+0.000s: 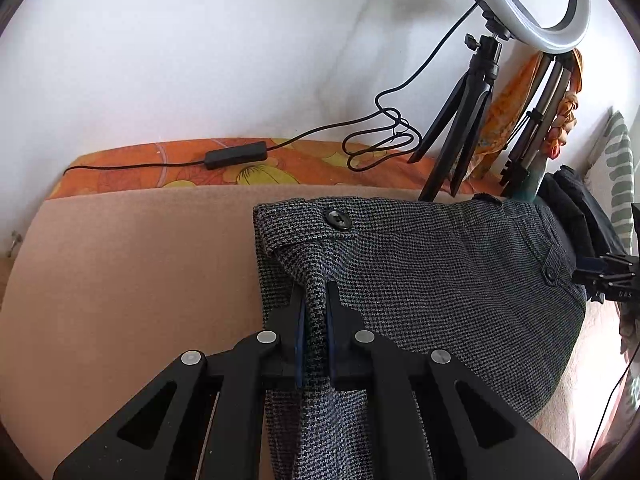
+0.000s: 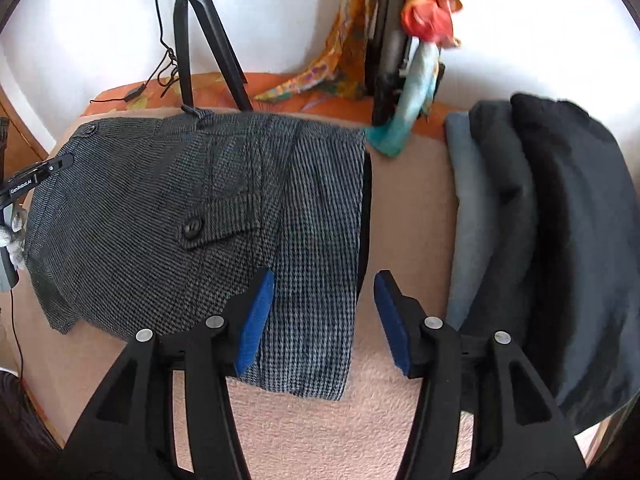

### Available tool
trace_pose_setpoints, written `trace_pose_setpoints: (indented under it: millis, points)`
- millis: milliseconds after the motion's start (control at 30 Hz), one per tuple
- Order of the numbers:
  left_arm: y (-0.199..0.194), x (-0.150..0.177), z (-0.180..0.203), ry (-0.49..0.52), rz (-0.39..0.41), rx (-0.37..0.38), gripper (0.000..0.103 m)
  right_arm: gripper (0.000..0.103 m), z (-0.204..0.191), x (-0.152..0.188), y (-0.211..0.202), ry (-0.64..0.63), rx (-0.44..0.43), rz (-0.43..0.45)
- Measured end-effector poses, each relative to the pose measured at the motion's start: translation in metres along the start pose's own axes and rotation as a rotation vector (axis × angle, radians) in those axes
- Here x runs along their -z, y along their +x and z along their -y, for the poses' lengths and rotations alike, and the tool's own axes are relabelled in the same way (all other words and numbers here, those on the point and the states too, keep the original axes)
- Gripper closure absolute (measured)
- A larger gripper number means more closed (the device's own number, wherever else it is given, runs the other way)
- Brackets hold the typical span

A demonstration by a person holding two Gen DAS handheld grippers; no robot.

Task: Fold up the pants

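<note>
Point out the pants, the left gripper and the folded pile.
pants [image 2: 160, 200], right wrist view, pocket flap area.
left gripper [image 1: 315, 300], left wrist view, between fingertips.
folded pile [image 2: 560, 240], right wrist view, top dark garment.

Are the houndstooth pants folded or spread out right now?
Folded: the houndstooth pants lie doubled over, a layer overlapping at one side.
</note>
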State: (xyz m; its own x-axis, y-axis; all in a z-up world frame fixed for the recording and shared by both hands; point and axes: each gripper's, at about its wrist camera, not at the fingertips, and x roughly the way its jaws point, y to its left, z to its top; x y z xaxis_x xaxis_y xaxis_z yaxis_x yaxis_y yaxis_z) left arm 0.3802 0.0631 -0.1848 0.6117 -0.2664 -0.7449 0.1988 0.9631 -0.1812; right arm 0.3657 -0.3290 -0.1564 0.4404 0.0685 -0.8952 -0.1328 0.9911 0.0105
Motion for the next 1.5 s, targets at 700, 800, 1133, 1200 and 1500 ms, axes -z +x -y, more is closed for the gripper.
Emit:
trace_pose_setpoints:
  millis: [700,800,1133,1200,1500]
  points:
    - [0.013,-0.004,0.008,0.046,-0.022,-0.064,0.09,0.099,0.009,-0.016,-0.004,0.077,0.036,0.043]
    - [0.011,-0.006,0.002,0.045,-0.041,-0.102,0.078,0.096,-0.006,-0.014,-0.005,0.043,0.093,0.053]
    - [-0.072,0.004,0.001,0.104,0.061,-0.055,0.067,0.047,-0.031,0.037,-0.079,0.173,-0.068,0.136]
    - [-0.089,0.019,0.018,0.135,0.051,0.041,0.067,0.047,-0.043,0.049,-0.077,0.204,-0.139,0.12]
    - [-0.088,0.101,0.124,0.508,-0.126,0.192,0.067,0.046,-0.057,0.072,-0.032,0.455,-0.362,0.079]
